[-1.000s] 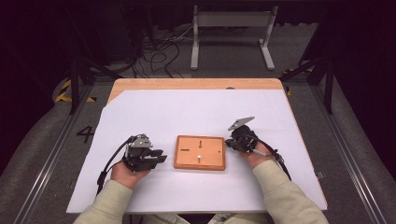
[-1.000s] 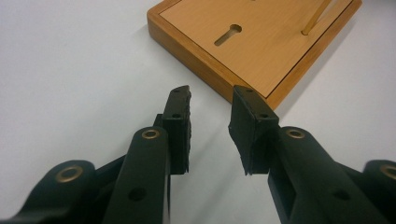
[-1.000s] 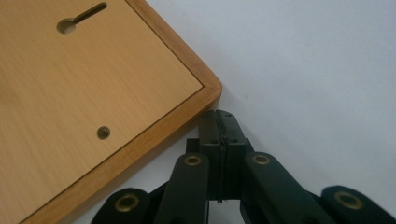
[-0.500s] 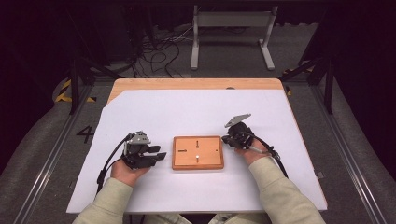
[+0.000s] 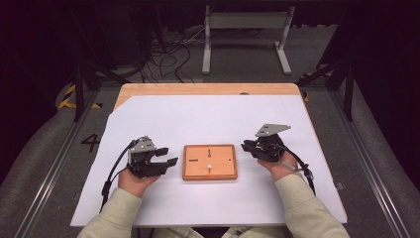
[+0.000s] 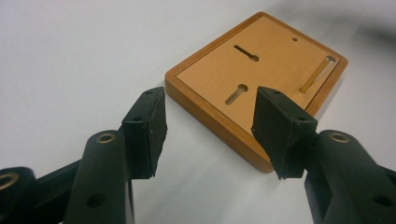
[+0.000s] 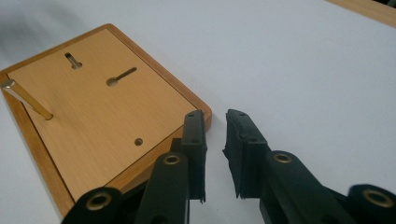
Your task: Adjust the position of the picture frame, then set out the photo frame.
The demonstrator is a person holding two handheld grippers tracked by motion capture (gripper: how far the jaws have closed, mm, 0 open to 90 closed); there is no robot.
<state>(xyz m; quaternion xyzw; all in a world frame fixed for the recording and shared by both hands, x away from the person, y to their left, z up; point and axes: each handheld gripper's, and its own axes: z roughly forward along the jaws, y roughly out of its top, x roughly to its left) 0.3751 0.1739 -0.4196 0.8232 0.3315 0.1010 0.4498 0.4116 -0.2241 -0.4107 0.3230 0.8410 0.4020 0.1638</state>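
One flat rectangular wooden board with a raised darker rim (image 5: 209, 162) lies at the centre of the white paper sheet (image 5: 208, 116) that covers the wooden table (image 5: 208, 89). Two black two-jaw grippers flank it, one in each hand: the left gripper (image 5: 166, 157) at the board's 9 o'clock, the right gripper (image 5: 247, 146) at its 3 o'clock, both just beside the rim.

The board's pale inner panel carries two keyhole-shaped slots (image 6: 236, 93), one small round hole (image 7: 138, 141) and one thin metal pin (image 7: 25, 99) standing up from it, leaning in both gripper views. In the high view the pin sits toward the board's 6 o'clock edge.

The left gripper's jaws stand wide apart and hold nothing, with the board's near corner between and beyond them. The right gripper's jaws are separated by a narrow gap, empty too, their tips at the board's rim.
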